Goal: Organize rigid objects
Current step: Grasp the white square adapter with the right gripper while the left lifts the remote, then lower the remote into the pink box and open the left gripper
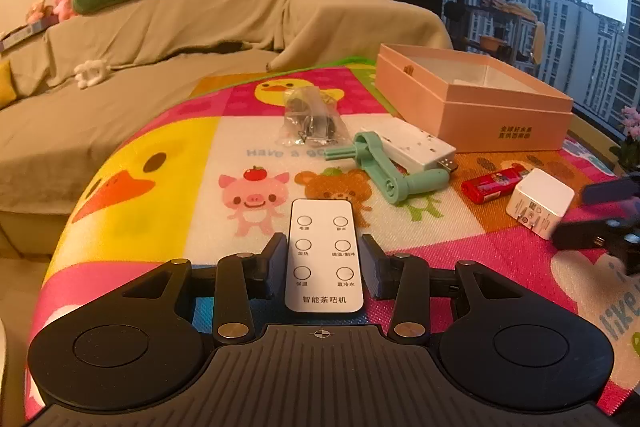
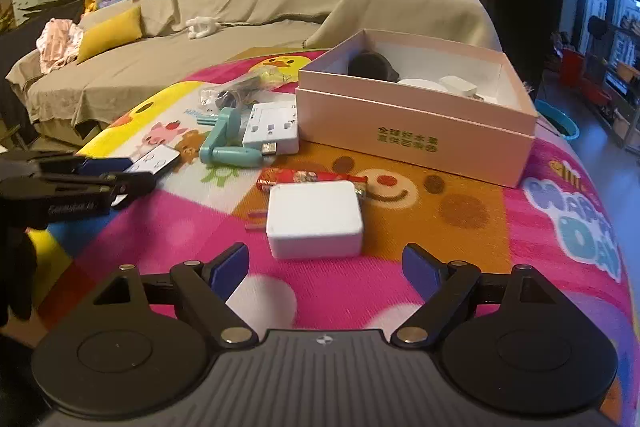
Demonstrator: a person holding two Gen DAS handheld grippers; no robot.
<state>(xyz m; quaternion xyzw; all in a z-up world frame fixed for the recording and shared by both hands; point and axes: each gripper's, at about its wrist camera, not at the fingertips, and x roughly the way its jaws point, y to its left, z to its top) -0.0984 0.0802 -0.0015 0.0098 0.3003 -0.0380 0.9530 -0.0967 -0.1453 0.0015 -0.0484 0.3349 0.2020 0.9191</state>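
Note:
A white remote control [image 1: 323,255] lies flat on the colourful cartoon mat [image 1: 160,187], between the two pads of my left gripper [image 1: 325,259]; the pads stand a little off its sides. My right gripper [image 2: 326,267] is open and empty, just short of a white charger cube [image 2: 314,219]. A red lighter [image 2: 308,177], a teal hand crank [image 2: 224,143] and a white power strip [image 2: 272,129] lie beyond it. A pink open box [image 2: 416,123] holds a dark object and white items. A clear bag of small parts [image 1: 310,119] lies farther back.
A sofa under a beige cover [image 1: 140,39] with plush toys runs behind the mat. A window [image 1: 560,7] is at the right. The mat's edge drops off at the left and right. The left gripper shows in the right wrist view [image 2: 100,179].

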